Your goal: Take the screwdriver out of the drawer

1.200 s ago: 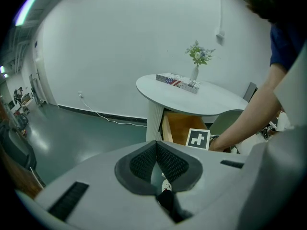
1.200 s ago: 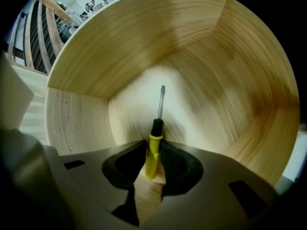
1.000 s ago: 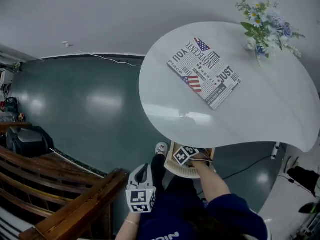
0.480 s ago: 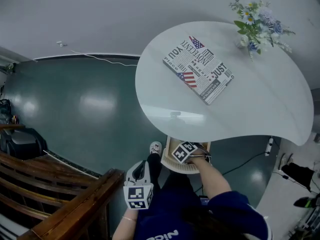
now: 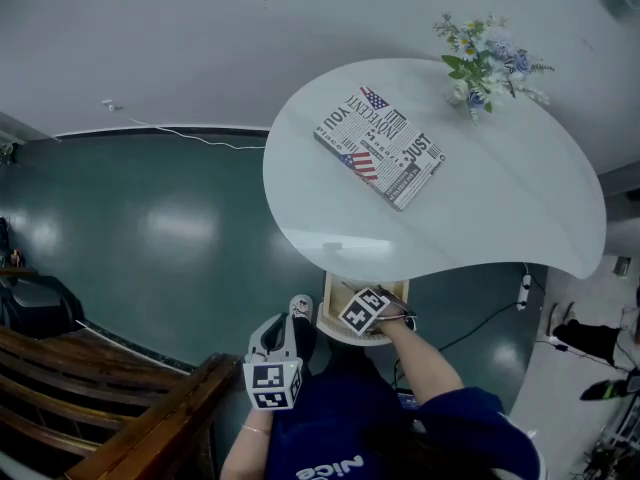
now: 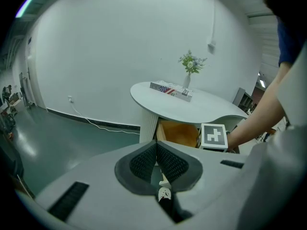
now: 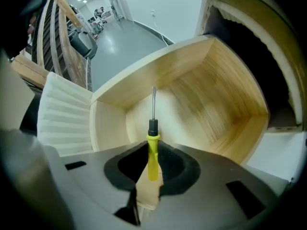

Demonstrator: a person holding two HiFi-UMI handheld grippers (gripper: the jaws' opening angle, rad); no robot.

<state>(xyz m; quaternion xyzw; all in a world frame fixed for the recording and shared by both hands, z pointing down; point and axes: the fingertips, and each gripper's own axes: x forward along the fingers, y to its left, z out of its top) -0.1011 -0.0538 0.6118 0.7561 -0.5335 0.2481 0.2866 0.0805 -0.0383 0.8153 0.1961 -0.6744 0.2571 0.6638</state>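
A yellow-handled screwdriver (image 7: 152,147) with a black collar and thin steel shaft sits between the pads of my right gripper (image 7: 152,166), which is shut on its handle. It points straight down into the open wooden drawer (image 7: 201,85), its tip above the drawer floor. In the head view my right gripper (image 5: 365,310) hangs over the drawer (image 5: 332,298) under the white table (image 5: 500,218). My left gripper (image 5: 279,340) is held lower left of the drawer, apart from it. Its black pads (image 6: 144,159) meet with nothing between them.
On the table lie a flag-printed box (image 5: 381,148) and a vase of flowers (image 5: 478,63). A wooden bench (image 5: 120,418) stands at the lower left. A white cable (image 5: 180,130) runs along the wall's foot. The person's shoe (image 5: 300,308) rests beside the drawer.
My right gripper has risen a little over the drawer with the screwdriver in it. The head view has shifted, so the table sits further left. The left gripper has barely moved.
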